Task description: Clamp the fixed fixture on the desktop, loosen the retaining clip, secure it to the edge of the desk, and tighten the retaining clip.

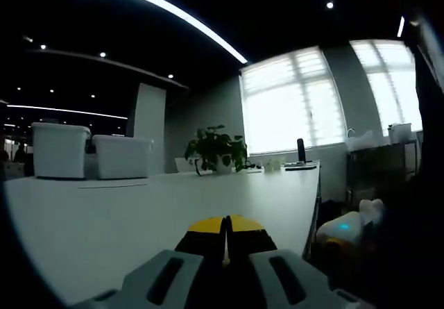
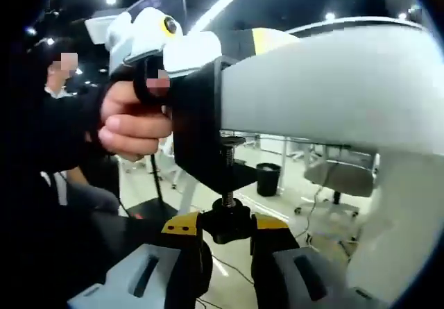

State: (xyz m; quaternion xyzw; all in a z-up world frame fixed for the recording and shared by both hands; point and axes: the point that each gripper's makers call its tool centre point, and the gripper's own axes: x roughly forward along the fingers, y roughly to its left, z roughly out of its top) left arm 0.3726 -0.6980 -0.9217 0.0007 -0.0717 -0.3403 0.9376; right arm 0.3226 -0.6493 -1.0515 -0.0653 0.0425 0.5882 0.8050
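In the left gripper view, the left gripper [image 1: 226, 234] rises from the bottom centre with its yellow-tipped jaws pressed together and nothing visible between them. It rests low over a white desk [image 1: 139, 212] that runs from the foreground toward the back. At the far left of the desk stand two white boxes [image 1: 90, 153], side by side. A potted plant [image 1: 216, 149] sits at the frame's centre, before bright windows [image 1: 291, 101] at upper right.

In the right gripper view, the right gripper [image 2: 225, 227] comes up from the bottom centre, its jaws closed on the black knob [image 2: 226, 220] at the lower end of a threaded screw [image 2: 227, 160]. The screw belongs to a black clamp [image 2: 201, 132] that sits on the desk's edge [image 2: 326, 80], which crosses the upper right of the frame. At left centre a person's hand [image 2: 132, 121] grips the other gripper [image 2: 159, 35], white with a yellow dot, which touches the clamp's upper part. A black bin [image 2: 268, 178] stands on the floor below the desk, in the centre background.
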